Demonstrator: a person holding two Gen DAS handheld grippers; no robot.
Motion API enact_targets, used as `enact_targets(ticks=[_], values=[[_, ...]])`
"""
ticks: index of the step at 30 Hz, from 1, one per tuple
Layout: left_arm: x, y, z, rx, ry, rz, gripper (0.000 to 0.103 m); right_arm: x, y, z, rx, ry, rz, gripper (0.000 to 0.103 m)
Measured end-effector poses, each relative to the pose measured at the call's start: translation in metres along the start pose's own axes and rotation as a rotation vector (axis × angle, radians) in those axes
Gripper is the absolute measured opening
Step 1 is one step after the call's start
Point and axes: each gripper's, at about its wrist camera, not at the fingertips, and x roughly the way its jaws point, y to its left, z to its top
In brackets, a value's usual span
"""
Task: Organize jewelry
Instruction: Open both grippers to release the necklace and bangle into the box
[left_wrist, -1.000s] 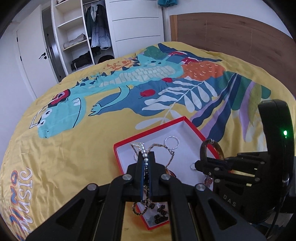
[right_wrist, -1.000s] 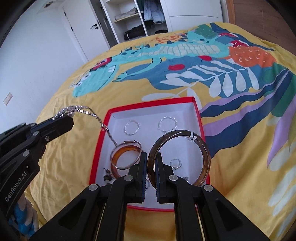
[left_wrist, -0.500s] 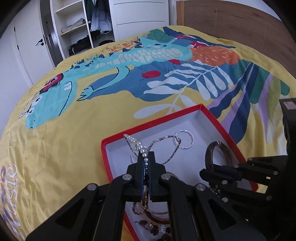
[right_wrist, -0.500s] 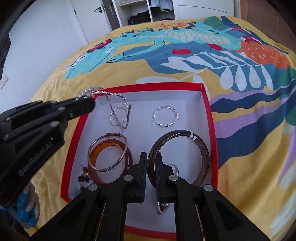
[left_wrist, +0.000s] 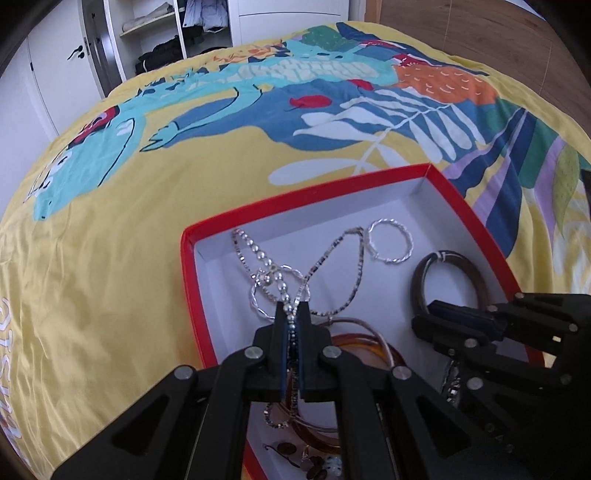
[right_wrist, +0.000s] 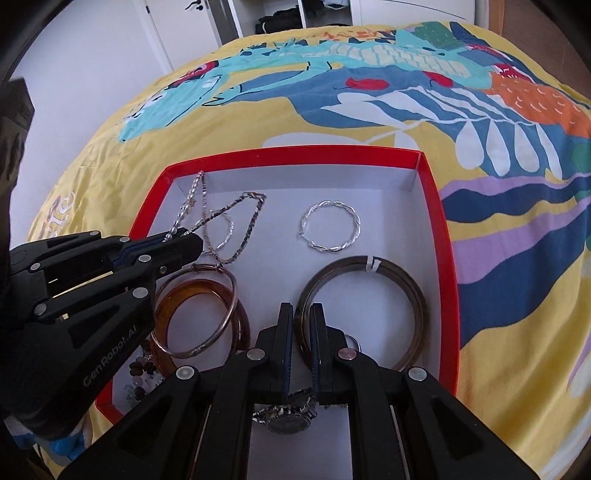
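Observation:
A red box with a white inside (left_wrist: 192, 280) (right_wrist: 443, 236) lies on the bed. My left gripper (left_wrist: 291, 314) (right_wrist: 192, 240) is shut on silver chain necklaces (left_wrist: 280, 284) (right_wrist: 207, 218), whose loops now rest on the box floor at its far left. My right gripper (right_wrist: 301, 321) (left_wrist: 436, 314) is shut on a dark brown bangle (right_wrist: 410, 299) (left_wrist: 461, 266), which lies flat in the box's right half. A twisted silver bracelet (right_wrist: 328, 229) (left_wrist: 388, 243), amber bangles (right_wrist: 199, 317) and a wristwatch (right_wrist: 288, 413) also lie in the box.
The box sits on a yellow bedspread with a dinosaur print (left_wrist: 110, 206) (right_wrist: 332, 92). Dark beads (right_wrist: 142, 369) lie in the box's near left corner. A wardrobe with open shelves (left_wrist: 159, 33) and a wooden headboard (left_wrist: 480, 40) stand beyond the bed.
Both grippers have come down into the box. The necklaces went from hanging in the air to lying on the box floor, and the brown bangle went from upright to flat.

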Motion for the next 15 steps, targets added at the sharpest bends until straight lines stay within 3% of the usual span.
enact_targets(ticks=[5, 11, 15], values=[[-0.002, 0.003, -0.002, -0.028, 0.006, -0.023, 0.005, -0.003, 0.0, -0.004, 0.003, 0.005, -0.007, 0.014], [-0.014, 0.0, 0.001, -0.036, -0.011, -0.056, 0.024, -0.018, -0.008, -0.011, 0.04, -0.016, -0.03, 0.03], [-0.032, -0.001, 0.004, -0.036, -0.04, -0.075, 0.029, -0.037, -0.013, -0.017, 0.063, -0.041, -0.05, 0.038]])
